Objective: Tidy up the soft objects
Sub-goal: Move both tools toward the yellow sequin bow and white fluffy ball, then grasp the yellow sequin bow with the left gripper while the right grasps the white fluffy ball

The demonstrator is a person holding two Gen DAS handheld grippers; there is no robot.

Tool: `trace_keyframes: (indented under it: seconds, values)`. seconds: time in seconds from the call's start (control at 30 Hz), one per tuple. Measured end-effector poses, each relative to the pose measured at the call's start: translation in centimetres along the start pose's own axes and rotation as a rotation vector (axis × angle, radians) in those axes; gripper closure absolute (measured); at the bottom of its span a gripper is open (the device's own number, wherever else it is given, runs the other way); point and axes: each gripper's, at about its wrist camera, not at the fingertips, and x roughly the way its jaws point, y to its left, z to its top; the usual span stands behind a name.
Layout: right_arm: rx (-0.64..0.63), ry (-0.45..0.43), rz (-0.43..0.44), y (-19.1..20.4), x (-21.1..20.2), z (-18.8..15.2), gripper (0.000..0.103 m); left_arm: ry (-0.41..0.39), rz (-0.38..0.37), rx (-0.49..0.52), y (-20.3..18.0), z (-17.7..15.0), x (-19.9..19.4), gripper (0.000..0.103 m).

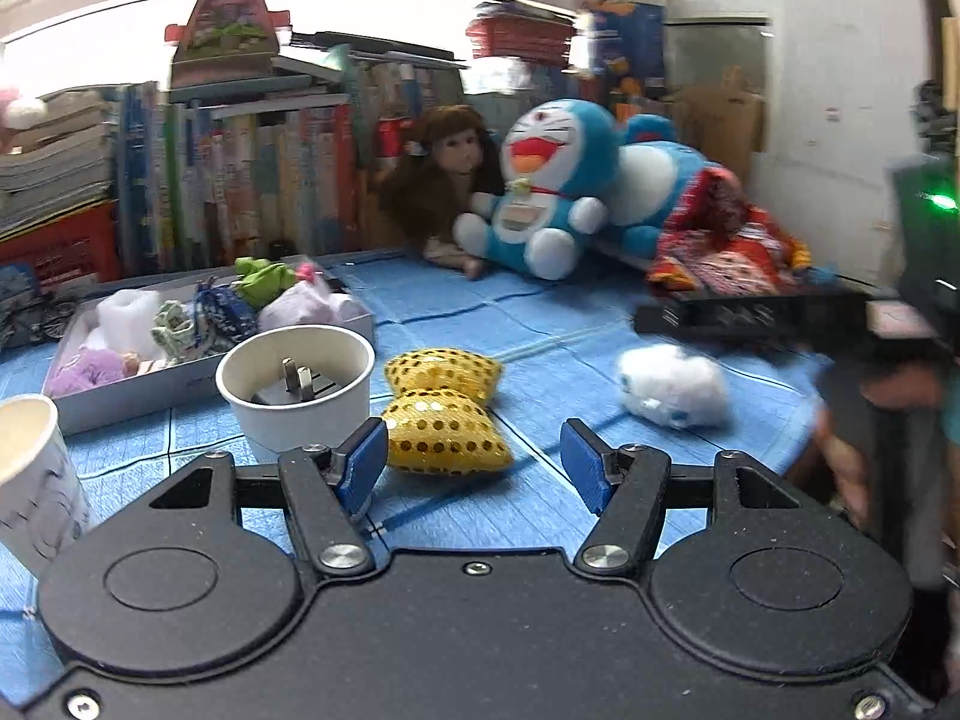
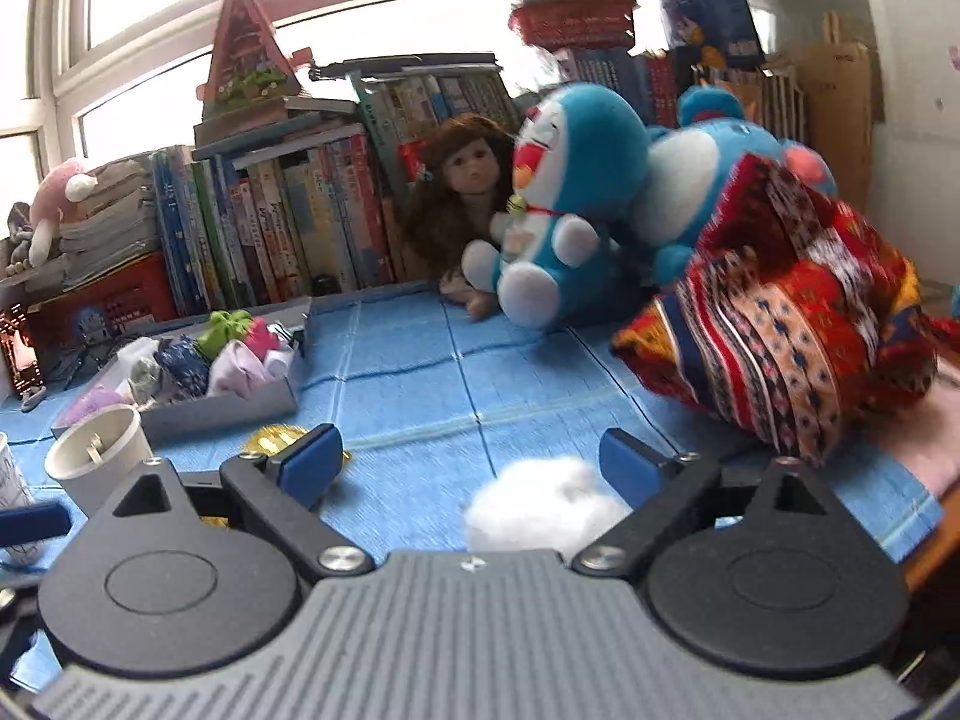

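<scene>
Soft objects fill a grey tray point(image 1: 180, 381) at ten o'clock on the blue mat; a gold sequin bow point(image 1: 444, 411) lies at twelve, just ahead of the half-open, empty left gripper point(image 1: 474, 465). At two o'clock, white fluff point(image 2: 543, 507) sits between the right gripper's point(image 2: 474, 468) wide jaws, untouched.

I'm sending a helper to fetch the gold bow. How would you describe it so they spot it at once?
Start at the blue mat in front of the bookshelf. Near its front stands a white paper bowl with a plug in it; the gold bow lies right beside that bowl. It is the only shiny sequinned thing there, unlike the fluffy white tuft further along.
</scene>
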Motion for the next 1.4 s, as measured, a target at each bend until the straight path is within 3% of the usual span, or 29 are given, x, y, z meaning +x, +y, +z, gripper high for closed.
trace_keyframes:
  seconds: [0.27,0.57,0.63,0.87,0.97,1.0,1.13,1.4]
  values:
    - [0.048,0.012,-0.038,-1.7,1.3,-2.6,0.006,-0.037,0.167,-0.08,-2.0,-1.0,5.5,0.041]
    - [0.104,0.023,0.011,-2.7,2.3,-3.6,0.006,-0.068,0.311,-0.108,-4.1,-1.1,9.2,0.036]
    - [0.122,0.026,0.029,-2.9,2.6,-3.6,0.009,-0.059,0.332,-0.134,-4.2,-1.2,9.9,0.036]
    - [0.147,0.046,0.055,-3.2,3.4,-4.0,0.035,0.001,0.378,-0.15,-4.5,-1.4,12.0,0.037]
    - [0.167,0.036,0.065,-3.5,3.3,-4.2,0.037,0.002,0.393,-0.143,-4.6,-1.5,12.2,0.046]
    - [0.174,0.03,0.065,-3.5,3.2,-4.2,0.038,0.0,0.399,-0.143,-4.6,-1.5,12.3,0.055]
    - [0.197,0.012,0.07,-3.5,2.9,-4.3,0.039,-0.006,0.381,-0.126,-4.5,-1.5,12.3,0.071]
    - [0.236,-0.033,0.08,-3.5,1.6,-3.6,0.039,-0.043,0.313,-0.132,-4.5,-0.8,10.5,0.08]
